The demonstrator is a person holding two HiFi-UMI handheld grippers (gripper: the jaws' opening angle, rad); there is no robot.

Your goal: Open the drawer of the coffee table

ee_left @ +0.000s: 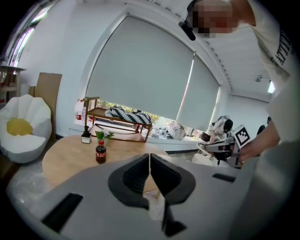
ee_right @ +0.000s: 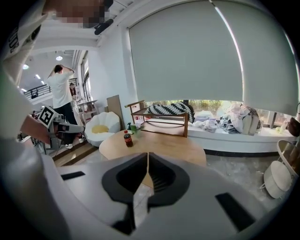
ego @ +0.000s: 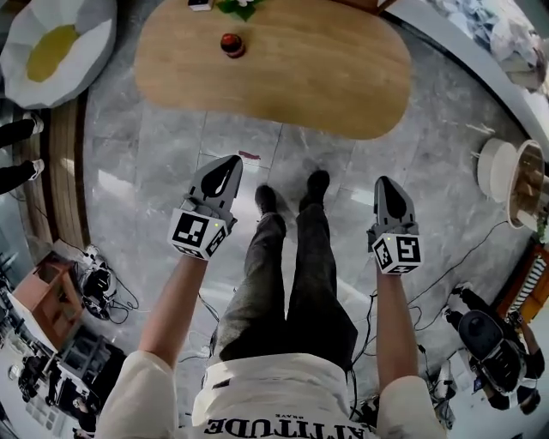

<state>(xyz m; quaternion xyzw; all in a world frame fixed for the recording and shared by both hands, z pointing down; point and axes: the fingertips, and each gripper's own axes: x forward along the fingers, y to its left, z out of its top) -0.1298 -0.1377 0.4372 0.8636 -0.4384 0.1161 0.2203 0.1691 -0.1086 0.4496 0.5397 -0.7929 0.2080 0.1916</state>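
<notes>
The left claw (ego: 232, 161) is pressed together, its two dark pads meeting along a thin seam with nothing between them. The right claw (ego: 383, 181) is likewise pressed together and empty. Both are held out over the grey tiled floor (ego: 154, 146), well apart from each other, with the person's black shoes (ego: 292, 195) between them.

Ahead of both claws, and touched by neither, stands the oval wooden bench (ego: 300, 77), the coffee table. Its drawer cannot be made out in any view; only the top and its rounded edge show. On the top, ahead of the left claw, stands a small cola bottle (ego: 232, 45) with a red cap, and beyond that a little green plant (ego: 242, 8). Far to the left of the left claw sits a white petal-shaped seat (ego: 81, 43) with a yellow centre. Beyond the bench stands a low wooden rack (ee_right: 161, 121) by the window.
</notes>
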